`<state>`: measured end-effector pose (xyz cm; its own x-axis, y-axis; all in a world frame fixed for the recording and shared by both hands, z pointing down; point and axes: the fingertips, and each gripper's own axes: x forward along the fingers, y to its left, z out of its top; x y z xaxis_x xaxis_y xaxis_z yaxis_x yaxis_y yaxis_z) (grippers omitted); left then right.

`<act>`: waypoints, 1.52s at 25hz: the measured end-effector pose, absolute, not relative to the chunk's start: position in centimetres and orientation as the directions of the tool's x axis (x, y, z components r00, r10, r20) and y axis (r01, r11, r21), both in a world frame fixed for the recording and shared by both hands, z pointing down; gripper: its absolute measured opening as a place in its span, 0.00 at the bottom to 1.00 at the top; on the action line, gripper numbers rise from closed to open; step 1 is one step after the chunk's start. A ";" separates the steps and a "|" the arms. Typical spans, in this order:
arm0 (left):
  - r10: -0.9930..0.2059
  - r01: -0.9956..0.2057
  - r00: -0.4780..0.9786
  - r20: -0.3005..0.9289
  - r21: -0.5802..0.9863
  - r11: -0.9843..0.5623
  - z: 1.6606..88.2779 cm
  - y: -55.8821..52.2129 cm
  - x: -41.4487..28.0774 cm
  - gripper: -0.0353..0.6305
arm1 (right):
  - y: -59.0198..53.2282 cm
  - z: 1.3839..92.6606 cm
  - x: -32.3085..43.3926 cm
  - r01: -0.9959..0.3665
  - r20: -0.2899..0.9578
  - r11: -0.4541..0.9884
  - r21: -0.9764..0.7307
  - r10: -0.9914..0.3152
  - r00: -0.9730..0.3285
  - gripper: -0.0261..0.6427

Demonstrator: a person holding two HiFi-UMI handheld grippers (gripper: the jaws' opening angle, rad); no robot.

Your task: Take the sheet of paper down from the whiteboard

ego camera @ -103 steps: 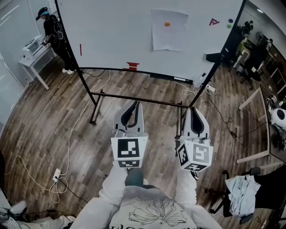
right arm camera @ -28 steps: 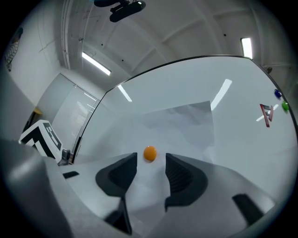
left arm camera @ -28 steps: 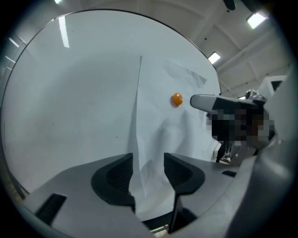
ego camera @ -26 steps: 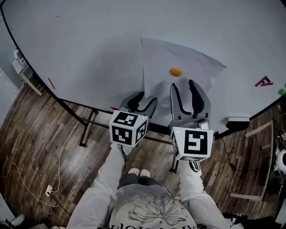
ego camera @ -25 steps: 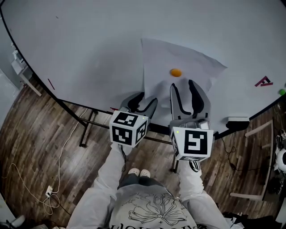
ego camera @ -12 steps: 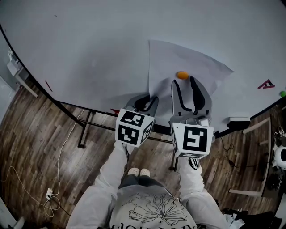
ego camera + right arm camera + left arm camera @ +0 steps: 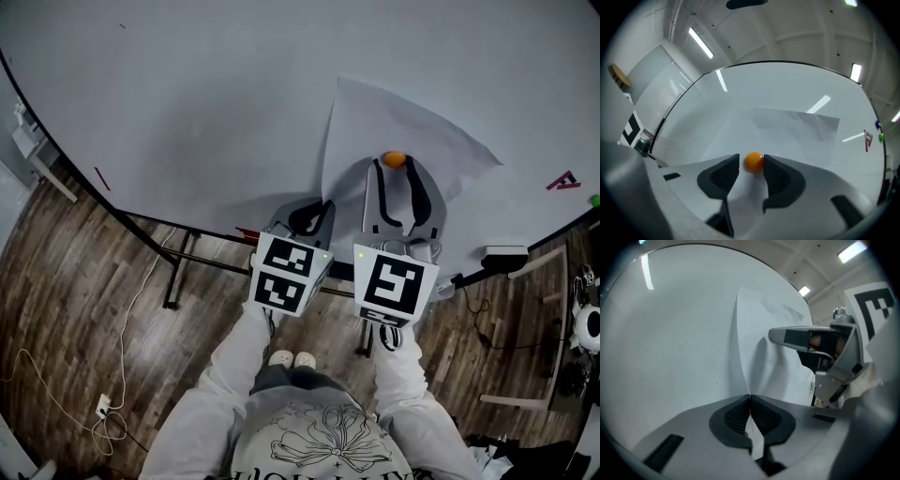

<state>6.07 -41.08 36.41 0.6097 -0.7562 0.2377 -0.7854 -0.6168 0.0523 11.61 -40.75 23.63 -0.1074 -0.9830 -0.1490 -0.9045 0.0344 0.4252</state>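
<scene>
The person has walked from well back right up to the whiteboard (image 7: 187, 94). In the last second the left gripper (image 7: 749, 398) has closed its fingers (image 7: 733, 416) on the near left edge of the sheet of paper (image 7: 398, 117), which now buckles there. The right gripper (image 7: 751, 161) has moved farther up the sheet, and its closing fingers (image 7: 780, 180) now flank the orange magnet (image 7: 753, 161).

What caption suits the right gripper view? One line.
Right gripper, fingers closing, straddles the orange magnet pinning the sheet of paper to the whiteboard.
</scene>
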 end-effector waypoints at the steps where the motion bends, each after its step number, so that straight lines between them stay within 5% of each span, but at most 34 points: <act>1: -0.757 -0.786 0.610 0.235 0.051 -0.617 36.4 -41.0 5.9 0.06 | -40.8 23.6 11.7 -0.902 -0.155 0.014 0.433 -0.984 -0.089 0.27; 14: -0.775 -0.800 0.598 0.205 0.089 -0.593 34.8 -41.1 3.9 0.06 | -40.6 23.4 12.4 -0.930 -0.157 0.023 0.366 -0.984 -0.086 0.22; 38: -0.910 -0.930 0.364 0.198 0.026 -0.366 32.8 -40.3 -8.0 0.06 | -39.0 23.4 19.5 -0.961 -0.151 -0.052 0.273 -0.989 0.011 0.22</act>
<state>-7.96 -40.28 32.82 0.3636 -0.9102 0.1984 -0.9303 -0.3659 0.0263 19.53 -38.97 23.37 0.0109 -0.9885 -0.1508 -0.9606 -0.0523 0.2730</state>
